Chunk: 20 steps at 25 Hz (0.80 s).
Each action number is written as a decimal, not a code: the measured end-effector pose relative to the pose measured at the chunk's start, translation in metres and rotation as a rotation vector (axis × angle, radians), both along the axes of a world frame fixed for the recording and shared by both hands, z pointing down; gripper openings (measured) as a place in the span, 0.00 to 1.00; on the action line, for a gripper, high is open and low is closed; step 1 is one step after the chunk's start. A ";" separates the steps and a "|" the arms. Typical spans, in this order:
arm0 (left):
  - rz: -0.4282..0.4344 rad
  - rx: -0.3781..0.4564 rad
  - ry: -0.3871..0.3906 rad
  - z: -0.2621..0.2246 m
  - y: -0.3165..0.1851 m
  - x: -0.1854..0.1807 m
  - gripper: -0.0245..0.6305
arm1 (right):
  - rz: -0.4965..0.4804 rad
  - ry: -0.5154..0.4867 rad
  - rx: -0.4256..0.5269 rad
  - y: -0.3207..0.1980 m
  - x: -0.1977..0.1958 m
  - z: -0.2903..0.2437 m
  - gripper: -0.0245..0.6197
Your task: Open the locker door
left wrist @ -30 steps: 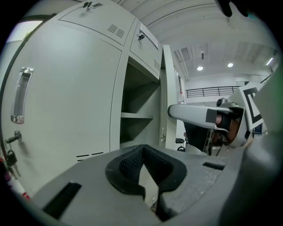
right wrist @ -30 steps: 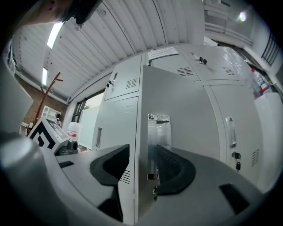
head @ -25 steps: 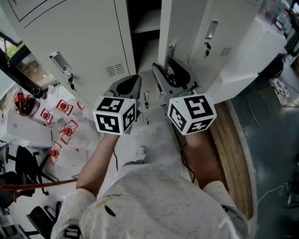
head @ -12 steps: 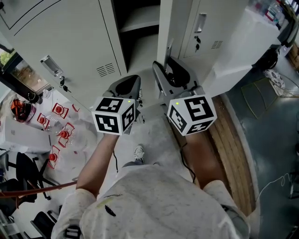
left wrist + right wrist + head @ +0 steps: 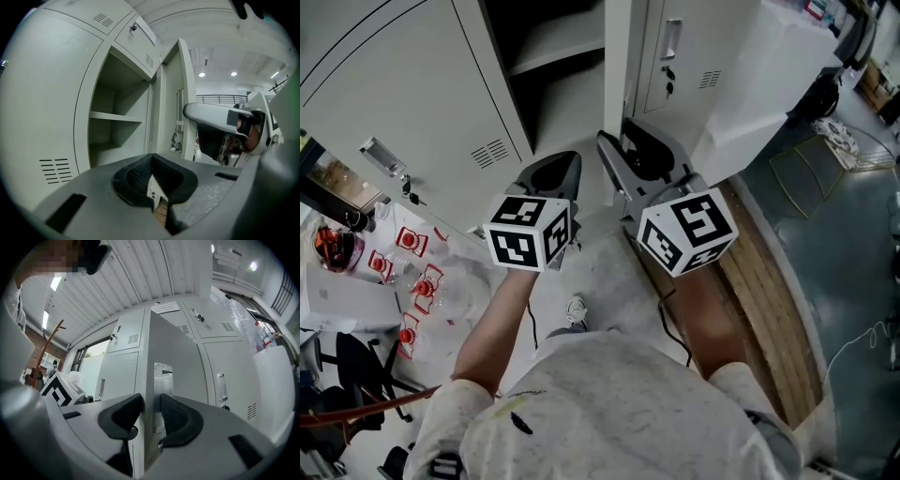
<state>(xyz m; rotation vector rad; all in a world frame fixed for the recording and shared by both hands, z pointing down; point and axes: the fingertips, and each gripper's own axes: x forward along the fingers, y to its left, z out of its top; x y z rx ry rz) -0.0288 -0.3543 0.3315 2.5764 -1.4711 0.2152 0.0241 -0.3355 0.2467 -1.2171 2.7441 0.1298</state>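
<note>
Locker door [image 5: 173, 357]: upright, long axis vertical, swung out edge-on toward the person | right claw [image 5: 149, 411]: just been closing, pads clamped either side of the door's free edge | left claw [image 5: 152, 180]: together, empty, just beside | open compartment [image 5: 117, 150]: one shelf [image 5: 115, 117] | closed locker [image 5: 412, 84] on the left.

Matt painted metal locker door [image 5: 174, 350], wooden floor [image 5: 761, 281]
</note>
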 end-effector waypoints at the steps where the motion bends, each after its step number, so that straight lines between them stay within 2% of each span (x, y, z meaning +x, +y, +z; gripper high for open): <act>1: 0.010 0.000 0.001 0.000 -0.001 0.003 0.05 | 0.002 -0.001 -0.002 0.000 0.003 0.000 0.25; 9: 0.084 0.000 0.009 -0.001 -0.009 0.027 0.05 | 0.018 -0.021 0.004 0.005 0.028 -0.001 0.25; 20: 0.209 -0.002 0.016 0.000 -0.015 0.070 0.05 | 0.132 -0.037 0.007 0.007 0.069 0.000 0.24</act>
